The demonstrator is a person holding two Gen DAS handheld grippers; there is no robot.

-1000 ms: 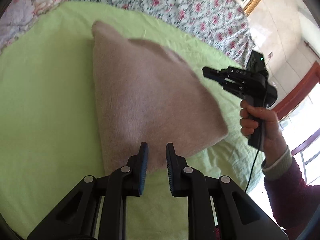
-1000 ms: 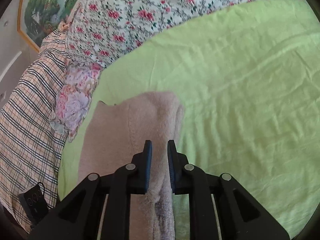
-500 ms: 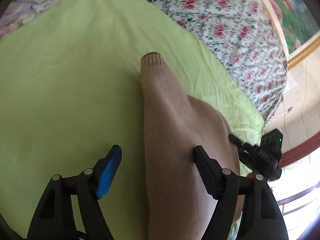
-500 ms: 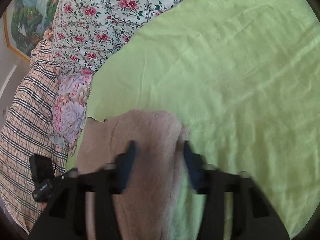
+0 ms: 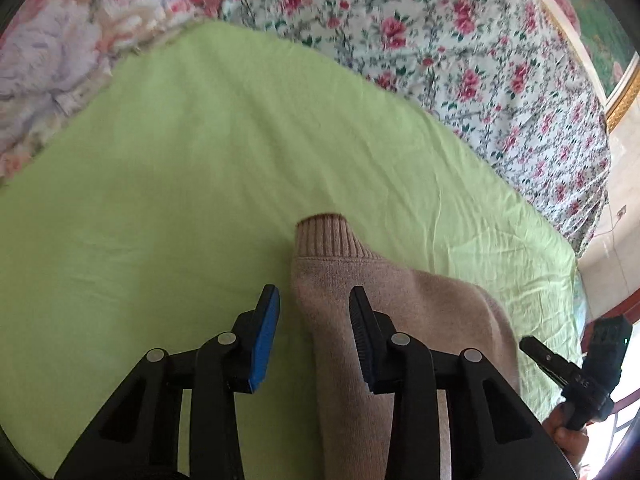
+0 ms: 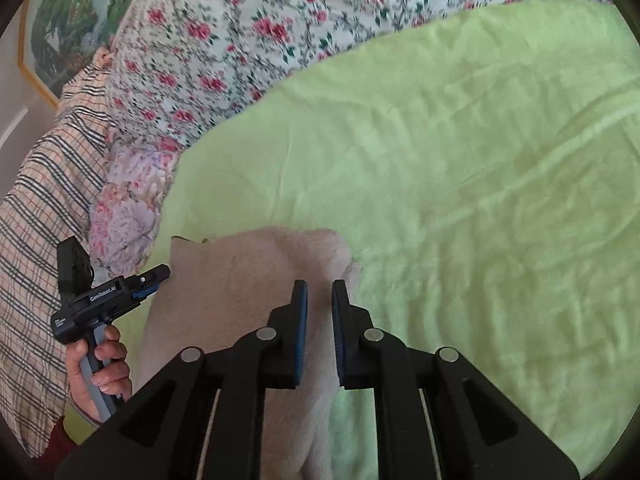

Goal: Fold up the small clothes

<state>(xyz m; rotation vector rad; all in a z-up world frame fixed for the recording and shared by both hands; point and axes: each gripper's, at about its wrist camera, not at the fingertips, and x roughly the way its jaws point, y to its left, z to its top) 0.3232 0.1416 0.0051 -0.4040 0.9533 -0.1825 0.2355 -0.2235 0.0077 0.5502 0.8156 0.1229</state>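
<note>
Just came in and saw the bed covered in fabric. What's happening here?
A person with a handheld gripper in each hand is folding a beige knit sweater on a green sheet. The left gripper is open, its fingers straddling the sleeve below the ribbed cuff, not pinching it. The right gripper hovers over the sweater's other side, its jaws narrowly apart with nothing visibly clamped. Floral bedding lies behind.
</note>
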